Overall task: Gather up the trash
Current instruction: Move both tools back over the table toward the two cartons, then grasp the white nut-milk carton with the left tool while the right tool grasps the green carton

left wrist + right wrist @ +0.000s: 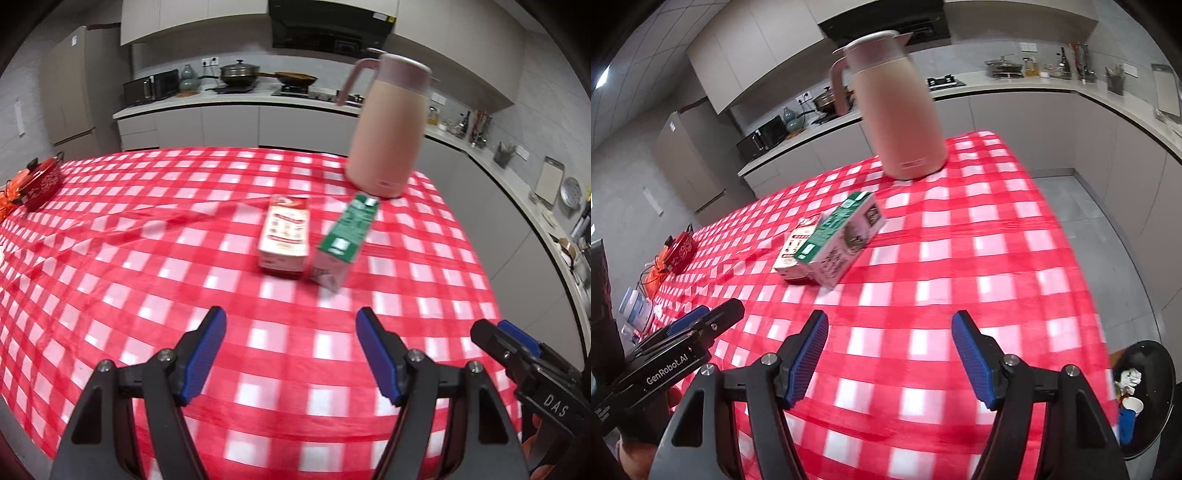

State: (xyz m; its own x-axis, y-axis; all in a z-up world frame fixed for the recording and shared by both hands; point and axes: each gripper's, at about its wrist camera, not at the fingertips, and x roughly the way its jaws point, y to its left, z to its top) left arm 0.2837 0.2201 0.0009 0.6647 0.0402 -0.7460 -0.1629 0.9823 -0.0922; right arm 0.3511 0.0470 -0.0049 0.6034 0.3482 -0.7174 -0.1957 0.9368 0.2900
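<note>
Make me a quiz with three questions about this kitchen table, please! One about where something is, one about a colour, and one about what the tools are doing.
1. Where does the black trash bin stand?
A. On the table
B. On the floor beside the table's corner
C. On the kitchen counter

2. What colour is the top of the carton nearest the pink jug?
A. Green
B. Blue
C. Yellow

3. What is the left tool doing?
A. Squeezing a carton
B. Holding the jug
C. Open and holding nothing

Answers:
1 B, the bin shows low past the red checked tablecloth, with trash inside.
2 A, its long top face is green; the other carton is red and white.
3 C, its blue pads are wide apart over bare cloth, like the right tool.
</note>
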